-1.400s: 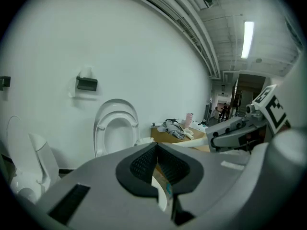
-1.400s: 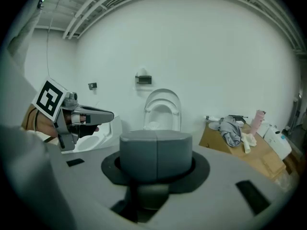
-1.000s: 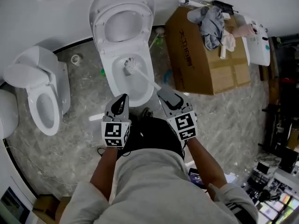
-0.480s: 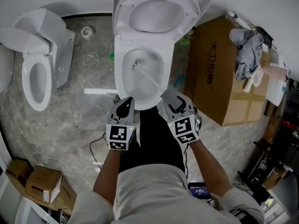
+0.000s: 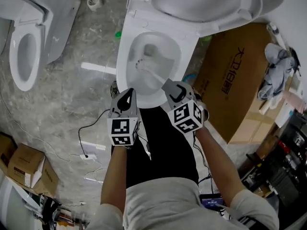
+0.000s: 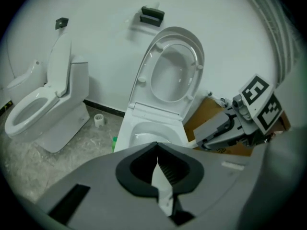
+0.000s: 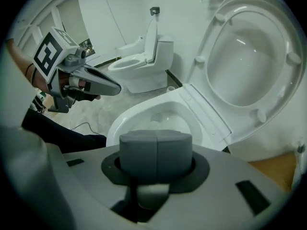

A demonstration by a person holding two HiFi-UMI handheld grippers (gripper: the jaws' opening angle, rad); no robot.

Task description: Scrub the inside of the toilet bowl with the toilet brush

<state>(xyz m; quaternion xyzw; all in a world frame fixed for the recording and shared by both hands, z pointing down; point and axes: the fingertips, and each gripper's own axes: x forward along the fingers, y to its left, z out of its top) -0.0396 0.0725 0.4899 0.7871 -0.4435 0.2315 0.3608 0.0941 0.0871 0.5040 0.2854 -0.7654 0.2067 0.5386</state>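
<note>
Head view: white long-handled toilet brush (image 5: 154,74) down in the open white ceramic toilet bowl (image 5: 123,61)
Only here does the right gripper (image 5: 172,87) show clamped on the brush handle. The right gripper view shows just 2 grey pads (image 7: 139,152) pressed together before the bowl. The left gripper (image 5: 128,95), closed and empty, hangs by the front rim. Further off are a brown cardboard box (image 5: 235,95) and a 2nd white toilet (image 5: 48,18).

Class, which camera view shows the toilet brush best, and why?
The head view: the toilet brush shows nearly whole, head in the bowl, handle running to the right gripper. The right gripper view's shut jaws hide it; the left gripper view shows at most a bit of handle.
</note>
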